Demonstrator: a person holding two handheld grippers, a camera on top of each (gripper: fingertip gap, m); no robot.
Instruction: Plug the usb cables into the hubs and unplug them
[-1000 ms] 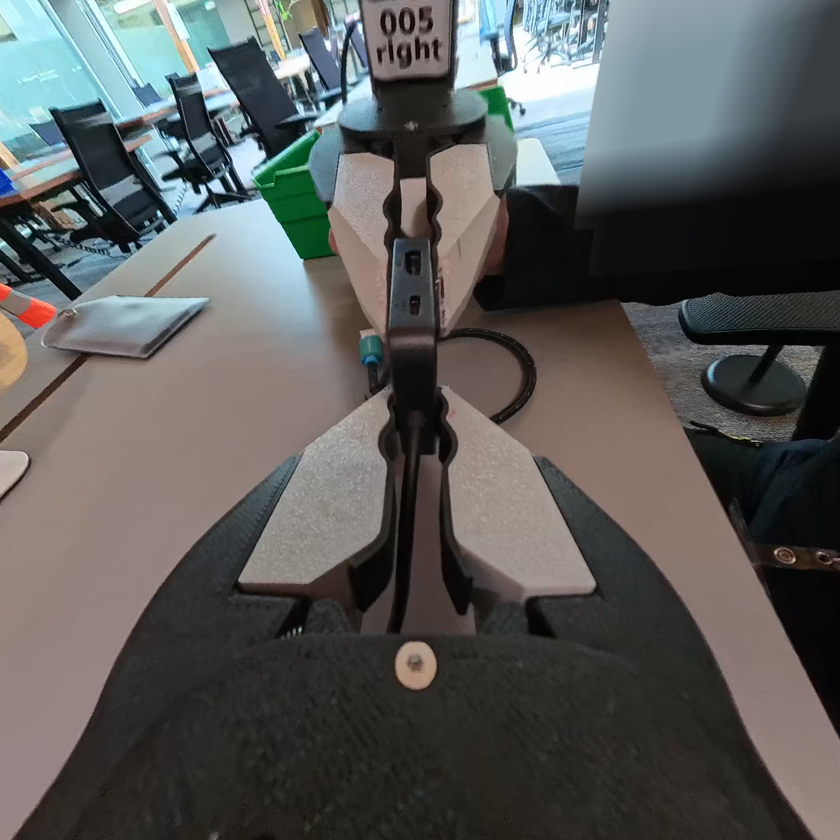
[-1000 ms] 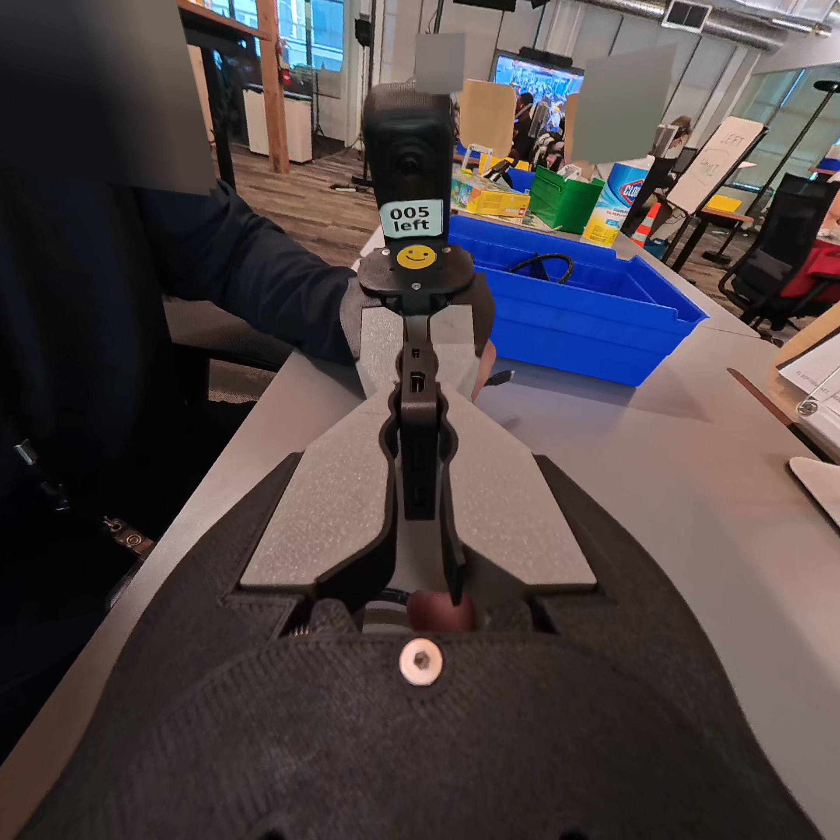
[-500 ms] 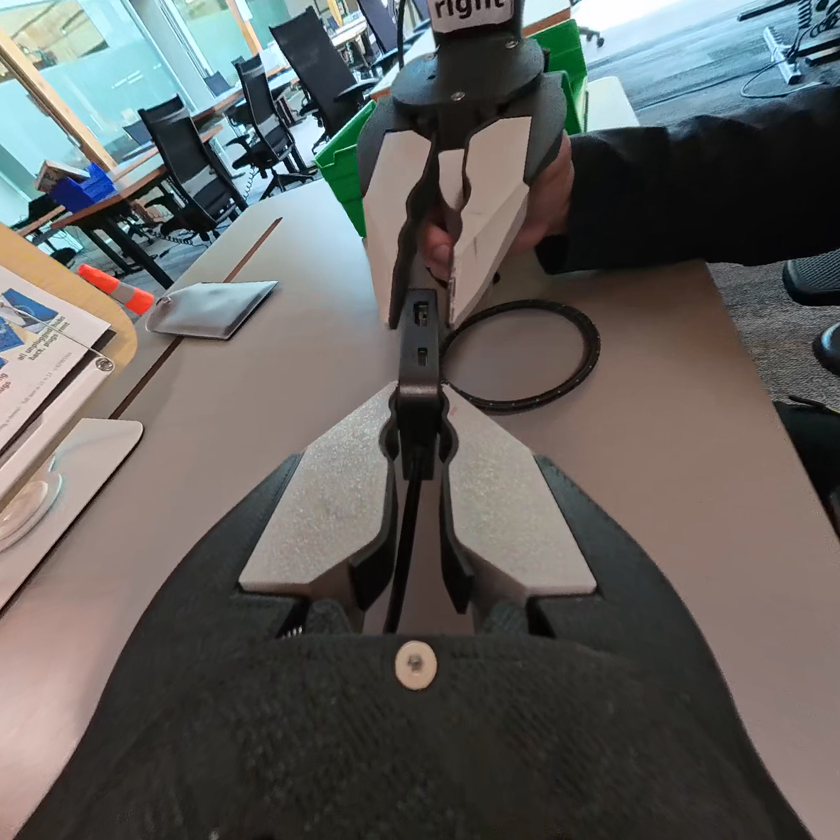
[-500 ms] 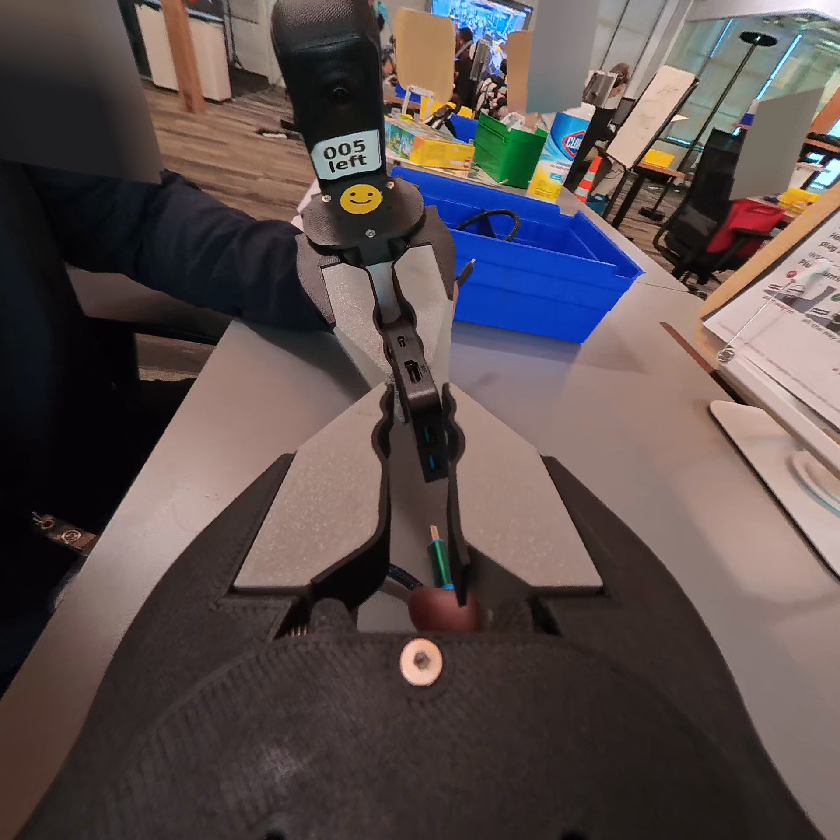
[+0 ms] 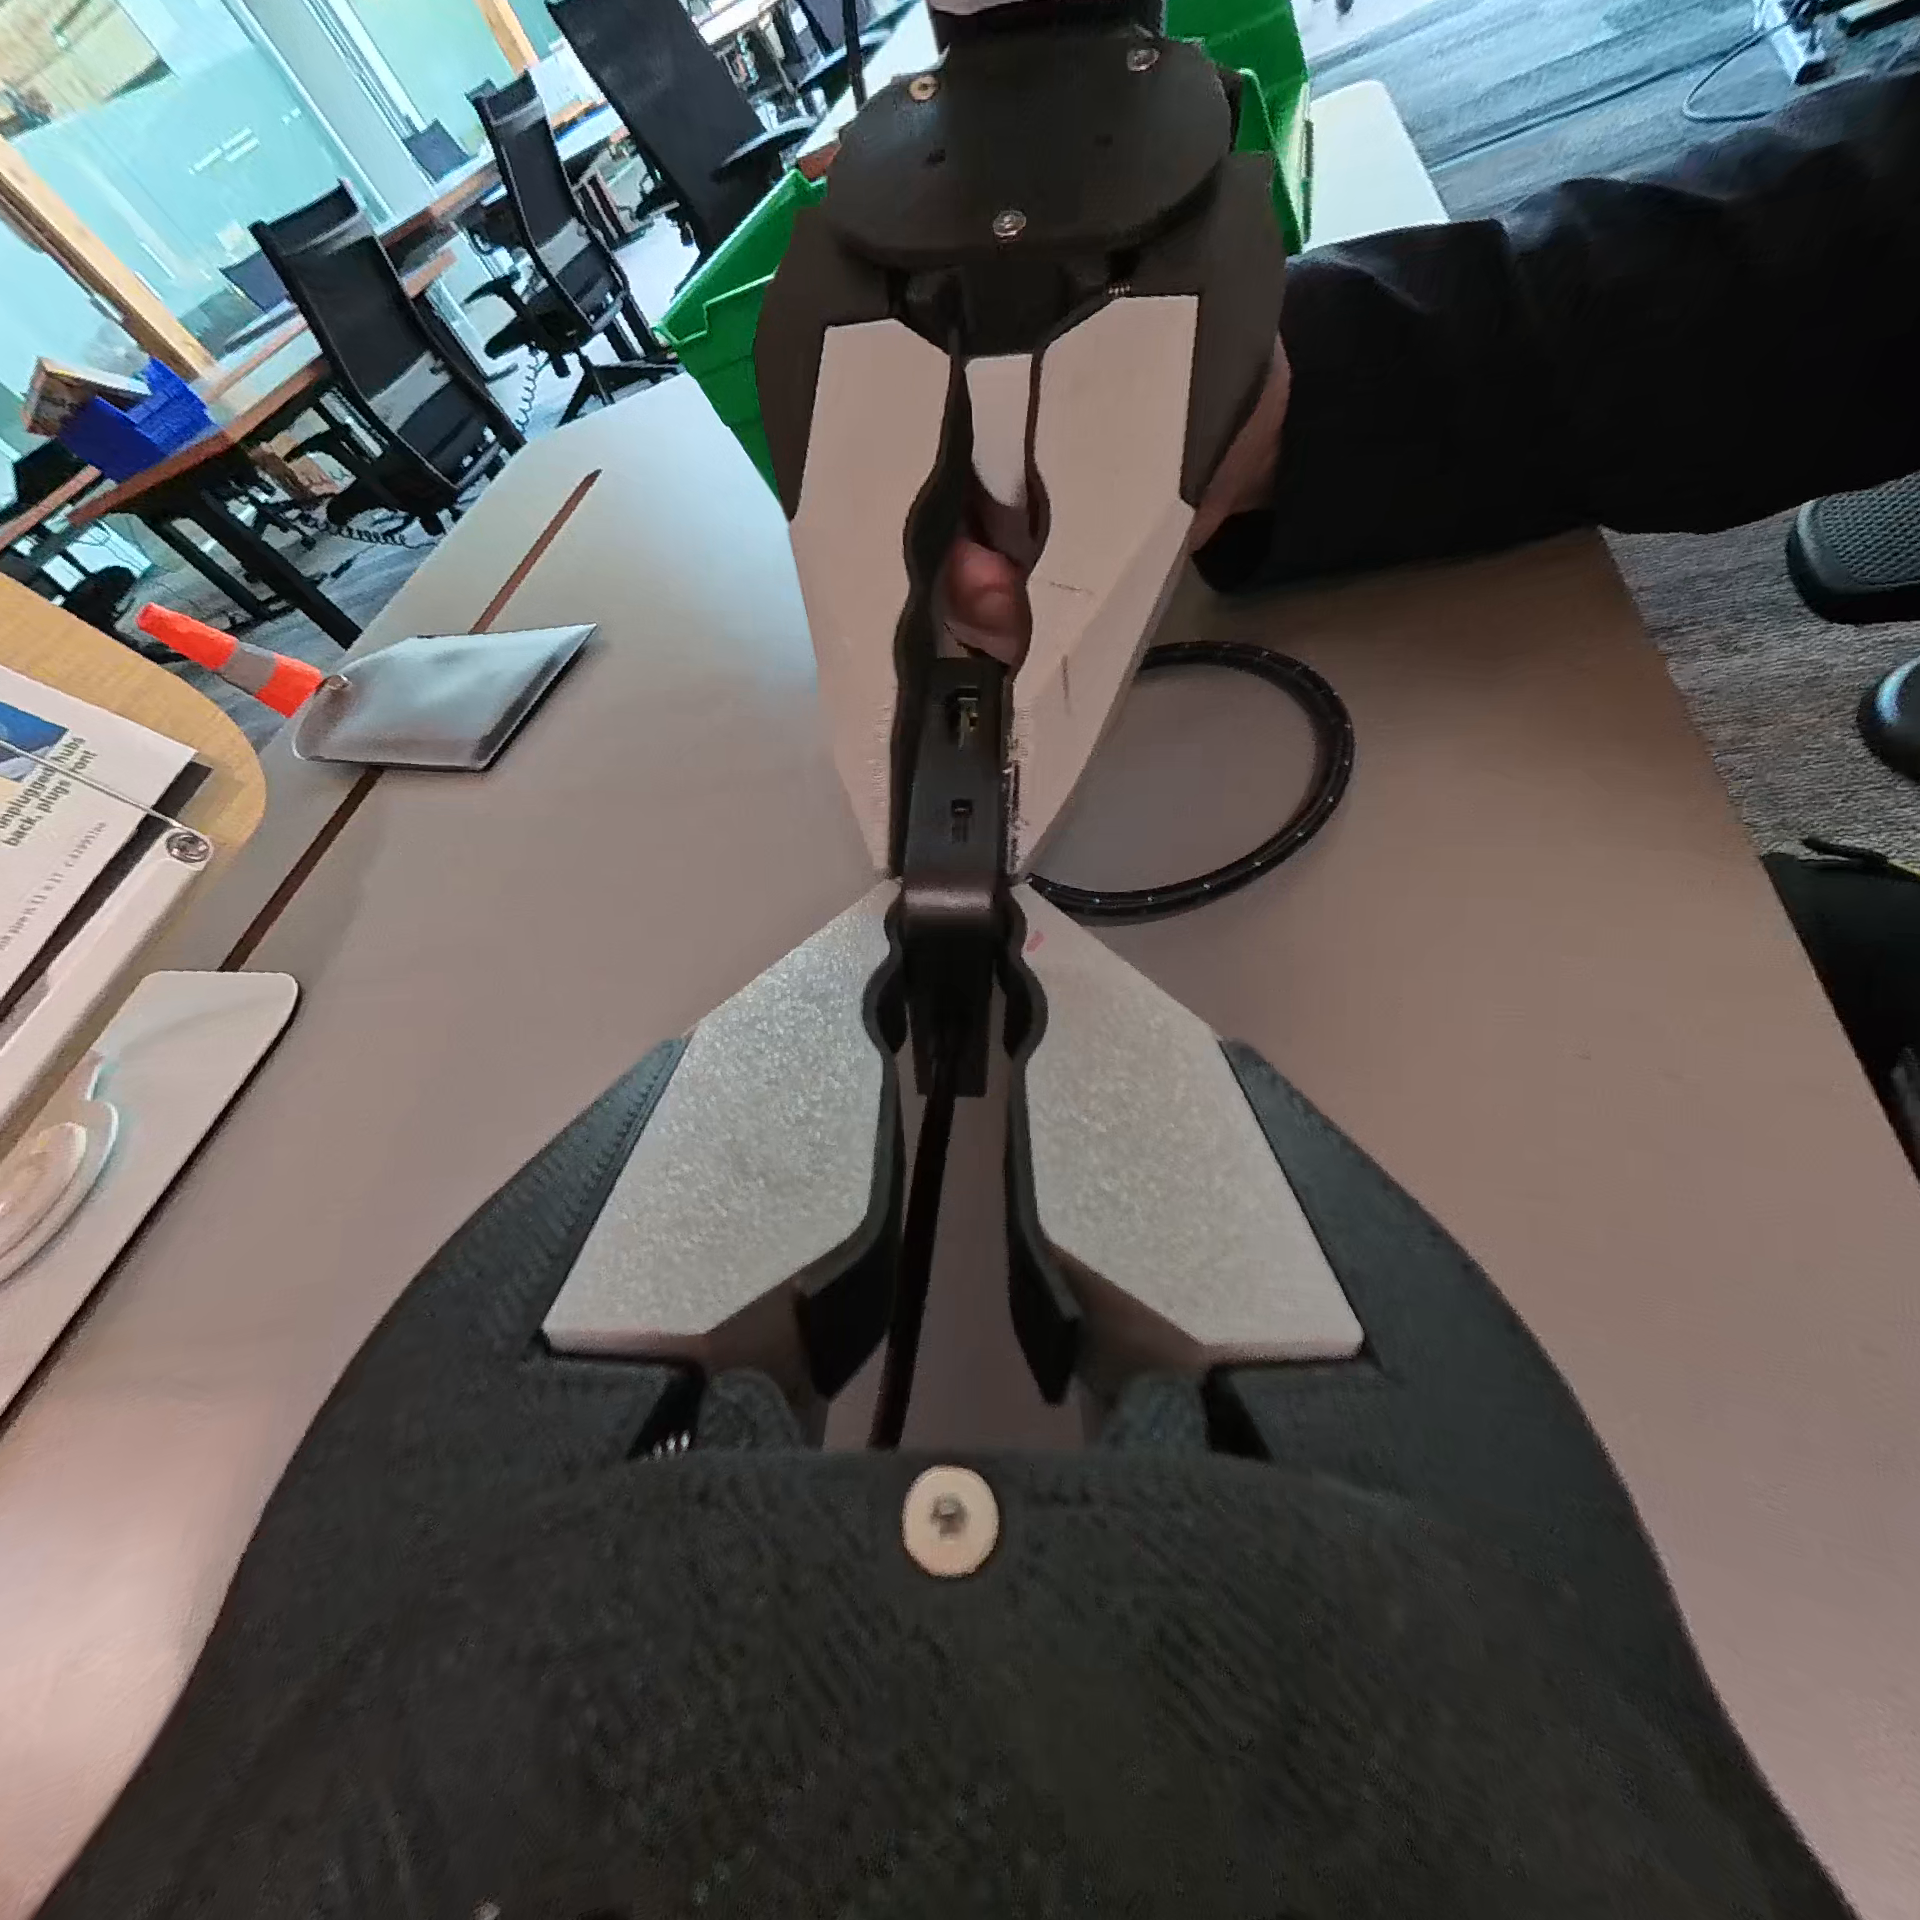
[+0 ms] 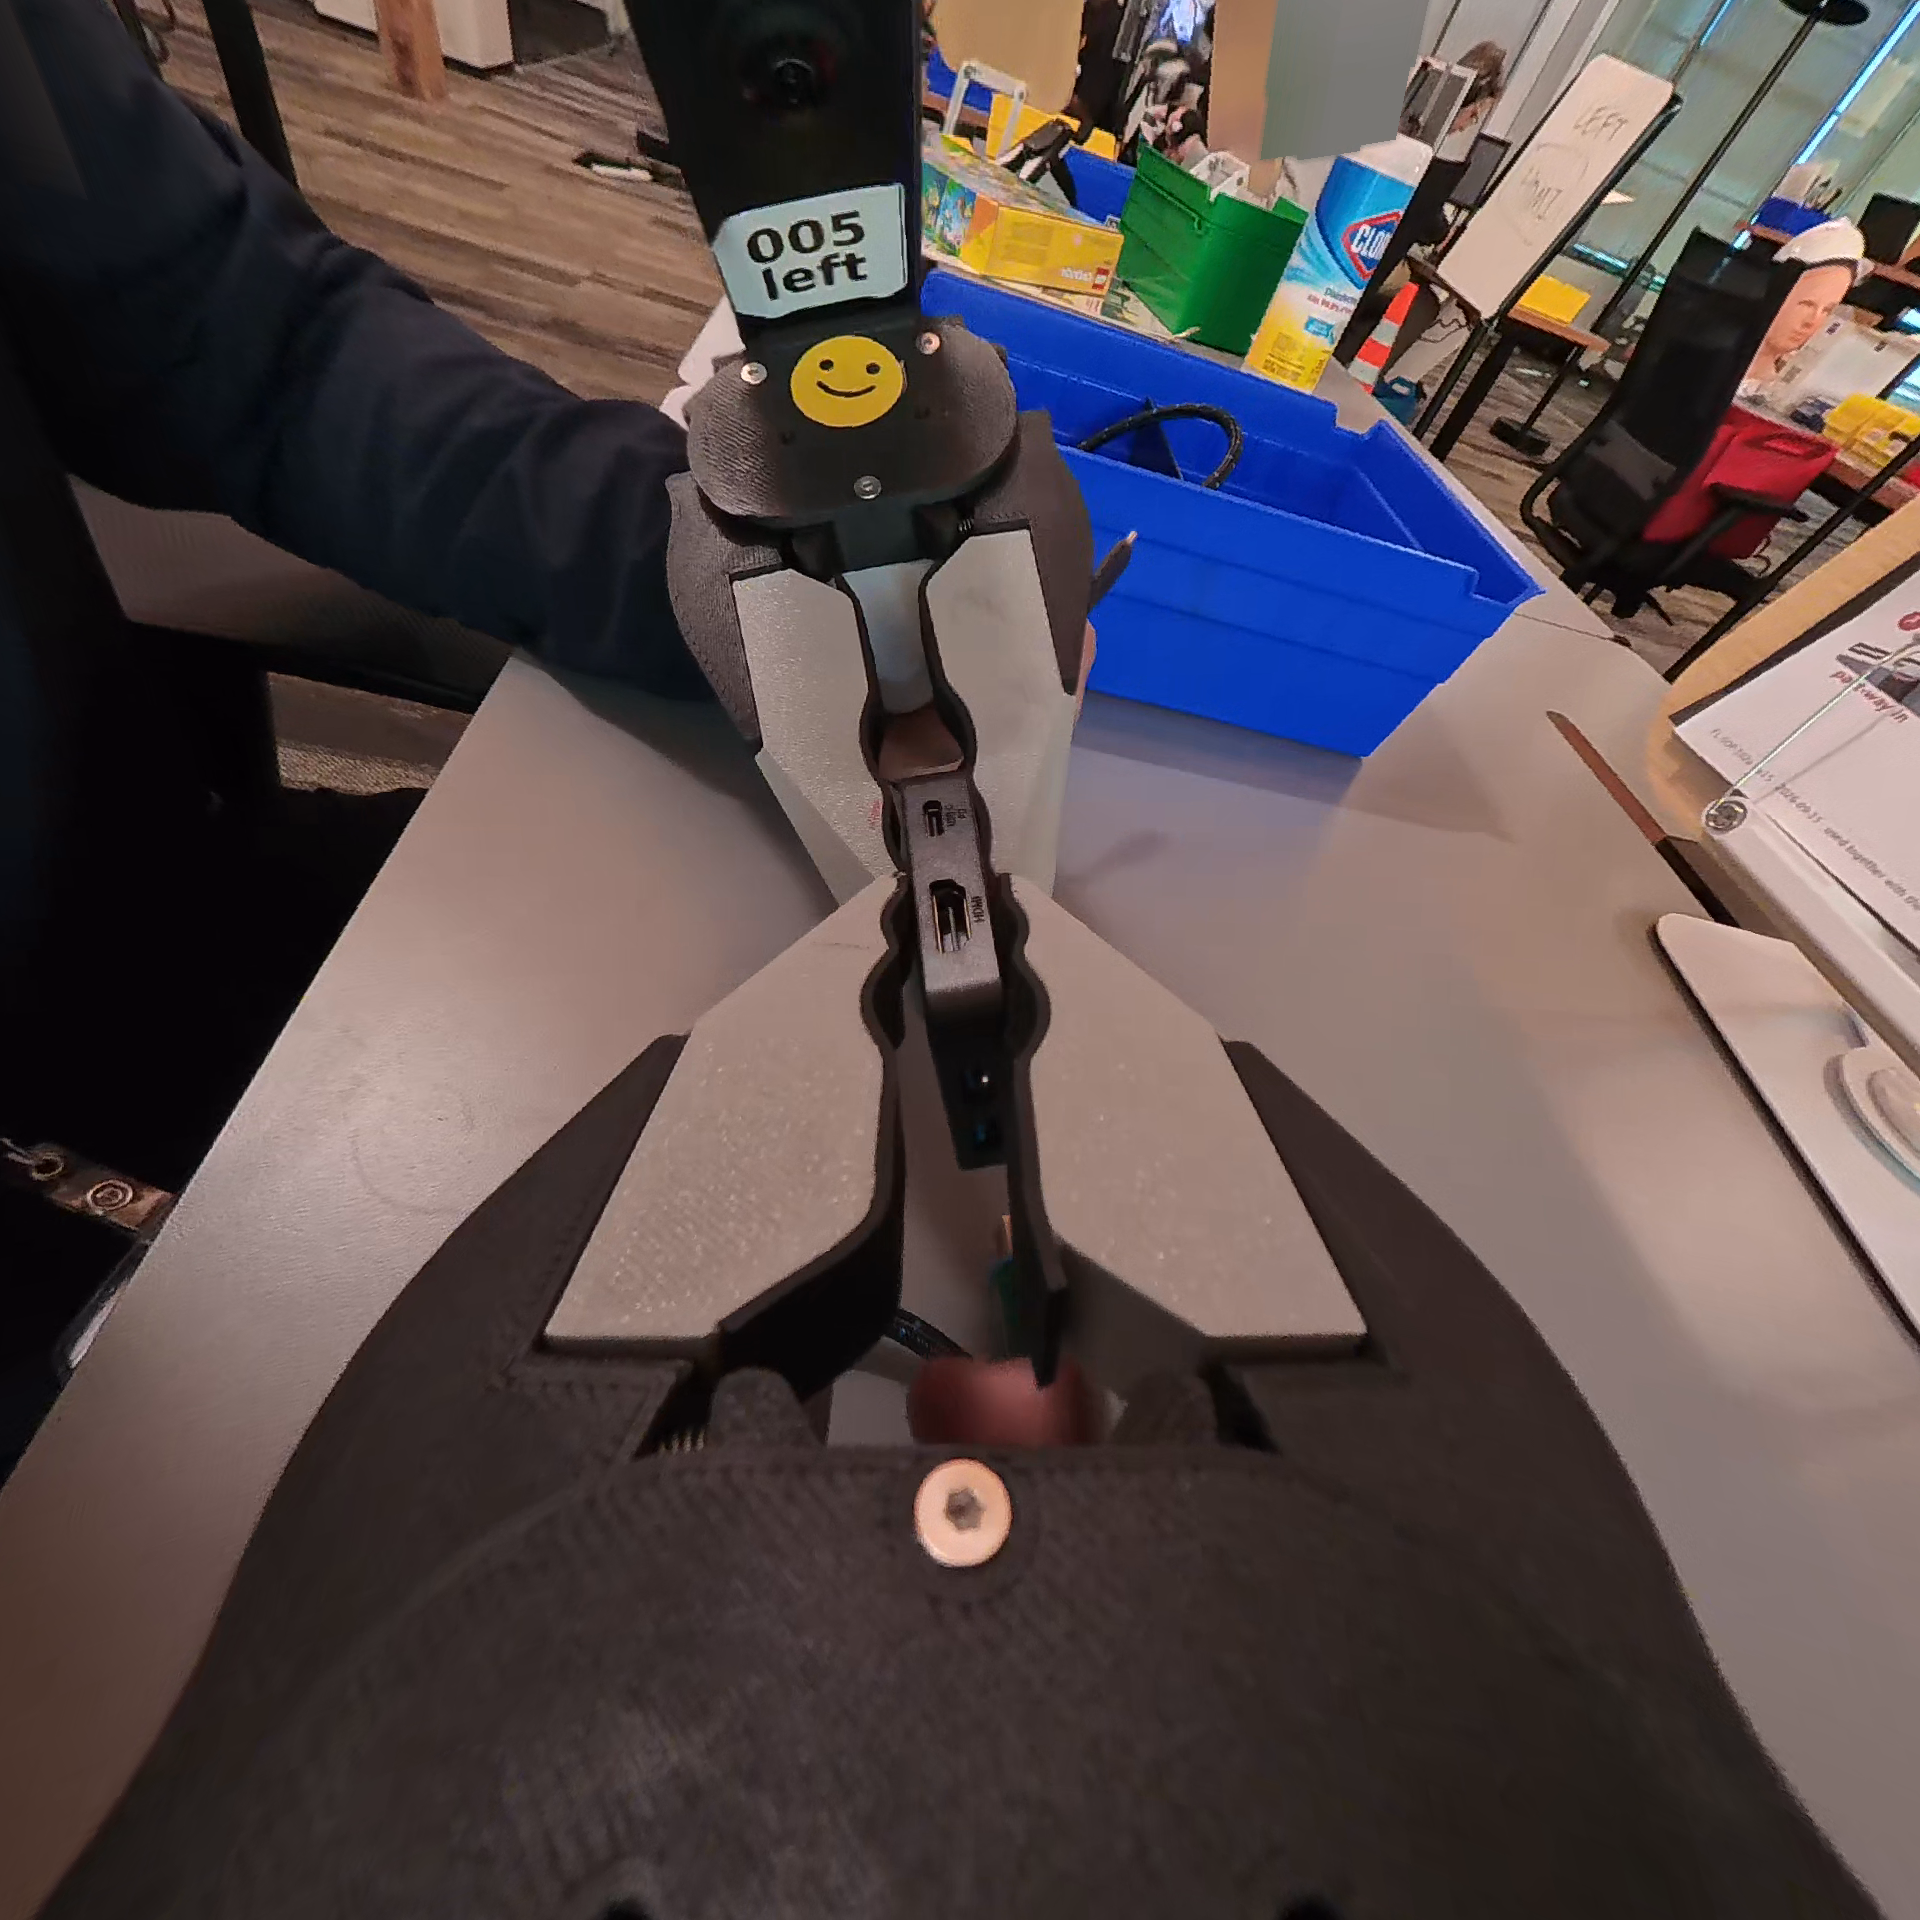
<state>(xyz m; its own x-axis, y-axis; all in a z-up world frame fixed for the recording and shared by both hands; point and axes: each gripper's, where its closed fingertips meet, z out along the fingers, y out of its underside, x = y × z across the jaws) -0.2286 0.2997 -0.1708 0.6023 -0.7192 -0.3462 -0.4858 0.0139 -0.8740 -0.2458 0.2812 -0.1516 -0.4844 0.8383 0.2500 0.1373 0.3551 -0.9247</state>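
Hub (image 5: 951, 831), a black port adapter, runs lengthwise between both tips: left hand-held gripper (image 5: 951, 940) closed on its cable end, right hand-held gripper (image 6: 951, 914) closed on the far end, above the table (image 5: 1455, 1039).

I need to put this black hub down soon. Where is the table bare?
Bare table lies between the left gripper and the grey pouch. It is crowded by the cable loop, the blue bin and the white stand base.
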